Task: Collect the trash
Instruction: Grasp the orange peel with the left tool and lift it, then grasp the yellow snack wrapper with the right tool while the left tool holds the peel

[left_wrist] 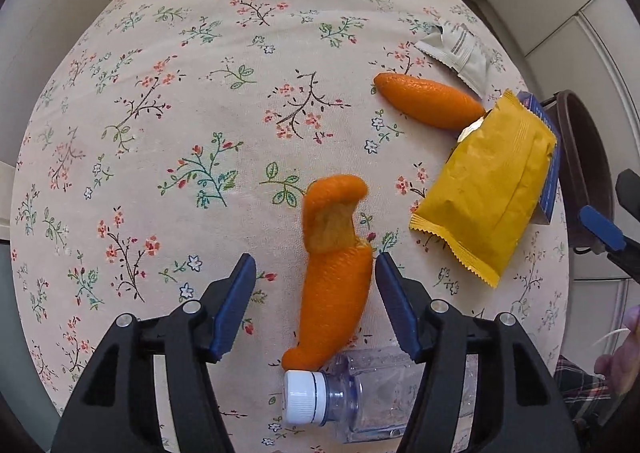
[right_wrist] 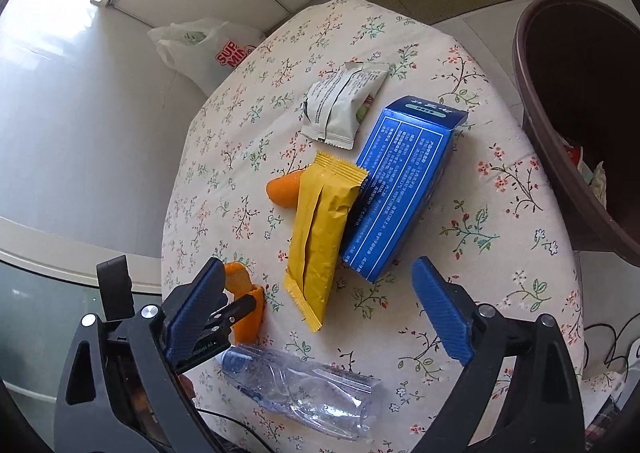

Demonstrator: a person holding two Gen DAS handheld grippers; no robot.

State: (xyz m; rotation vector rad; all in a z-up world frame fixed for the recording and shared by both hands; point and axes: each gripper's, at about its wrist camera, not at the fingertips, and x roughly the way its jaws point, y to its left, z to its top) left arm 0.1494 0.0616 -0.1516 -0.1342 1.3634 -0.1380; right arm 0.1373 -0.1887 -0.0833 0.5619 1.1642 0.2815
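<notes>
A curled orange peel [left_wrist: 336, 273] lies on the floral tablecloth [left_wrist: 200, 93] between the pads of my left gripper [left_wrist: 315, 259]. The jaws stand open: the right pad is close to the peel's edge, the left pad is well apart from it. A second orange peel [left_wrist: 428, 101] lies farther off, partly under a yellow wrapper [right_wrist: 320, 229]. My right gripper [right_wrist: 318, 264] hangs wide open above the wrapper and a blue box [right_wrist: 400, 181], holding nothing. A clear plastic bottle [right_wrist: 304, 385] with a white cap [left_wrist: 302, 397] lies at the near edge.
A brown bin [right_wrist: 568, 93] with some trash inside stands off the table's right side. A grey-white wrapper [right_wrist: 344, 105] lies beyond the blue box. A white plastic bag [right_wrist: 200, 45] sits on the floor behind the table. White cabinets run along the far wall.
</notes>
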